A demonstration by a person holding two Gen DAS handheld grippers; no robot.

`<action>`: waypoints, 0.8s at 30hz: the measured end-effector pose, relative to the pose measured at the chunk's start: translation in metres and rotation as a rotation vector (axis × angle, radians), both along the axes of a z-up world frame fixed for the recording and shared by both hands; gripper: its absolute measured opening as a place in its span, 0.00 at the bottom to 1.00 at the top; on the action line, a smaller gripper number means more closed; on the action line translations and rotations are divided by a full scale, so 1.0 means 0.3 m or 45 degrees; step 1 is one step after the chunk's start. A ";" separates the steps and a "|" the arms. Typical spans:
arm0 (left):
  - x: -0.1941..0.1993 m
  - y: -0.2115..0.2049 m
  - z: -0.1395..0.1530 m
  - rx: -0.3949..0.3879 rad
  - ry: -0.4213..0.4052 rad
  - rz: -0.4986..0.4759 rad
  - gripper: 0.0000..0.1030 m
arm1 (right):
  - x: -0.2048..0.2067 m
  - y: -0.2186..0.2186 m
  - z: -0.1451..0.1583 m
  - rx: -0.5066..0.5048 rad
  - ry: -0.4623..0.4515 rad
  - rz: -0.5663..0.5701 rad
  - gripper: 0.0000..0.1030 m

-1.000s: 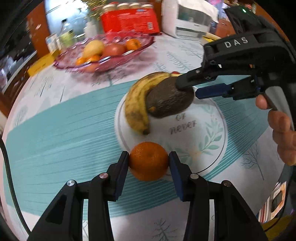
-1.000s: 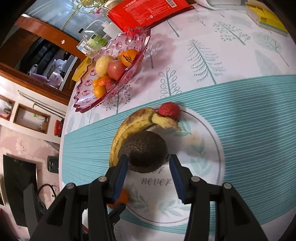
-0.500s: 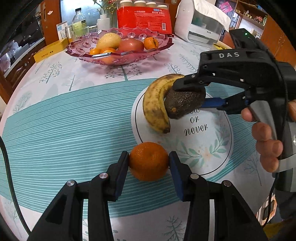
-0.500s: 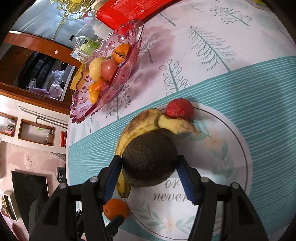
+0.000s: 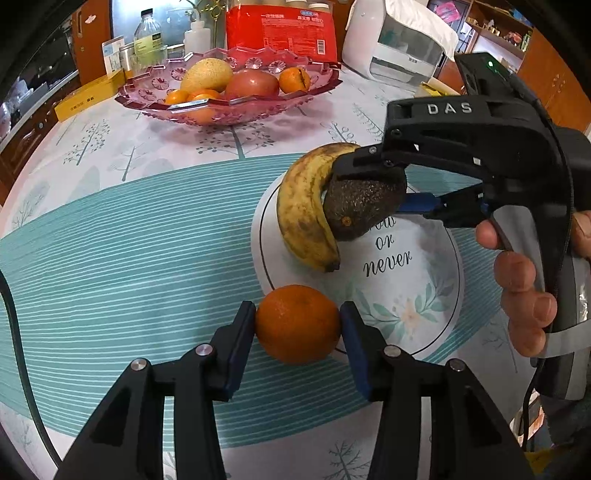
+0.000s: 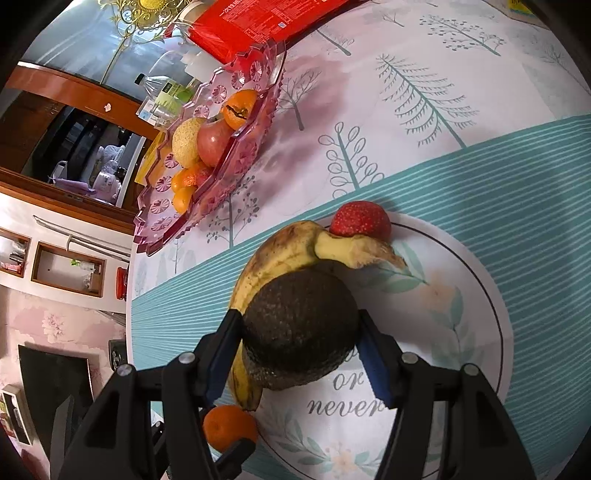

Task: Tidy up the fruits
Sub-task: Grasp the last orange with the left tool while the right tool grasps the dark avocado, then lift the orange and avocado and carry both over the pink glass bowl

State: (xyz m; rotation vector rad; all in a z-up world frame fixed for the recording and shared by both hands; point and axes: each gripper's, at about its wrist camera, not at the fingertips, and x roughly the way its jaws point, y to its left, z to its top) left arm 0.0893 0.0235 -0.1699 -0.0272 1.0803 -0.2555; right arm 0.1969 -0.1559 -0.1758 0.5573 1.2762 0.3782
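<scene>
An orange rests at the near rim of a white plate. My left gripper has a pad touching each side of it, and its jaws are opening. On the plate lie a spotted banana, a dark avocado and a strawberry. My right gripper straddles the avocado, open, with its pads close against the sides. A hand holds that gripper's handle.
A pink glass bowl with an apple, a pear and small oranges stands at the back of the table. Behind it are a red package, bottles and a white appliance. A yellow box lies at the left.
My right gripper opened wider and slid down around the avocado, which now sits between its fingers. The left gripper stayed around the orange.
</scene>
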 end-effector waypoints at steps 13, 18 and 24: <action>0.032 0.030 0.068 -0.022 -0.023 0.069 0.43 | -0.031 0.007 0.048 -0.108 -0.092 0.070 0.59; 0.071 0.054 0.184 -0.021 -0.093 0.116 0.43 | -0.053 0.008 0.146 -0.154 -0.185 0.108 0.59; 0.163 0.101 0.361 0.014 -0.192 0.166 0.43 | -0.032 0.016 0.310 -0.178 -0.319 0.148 0.59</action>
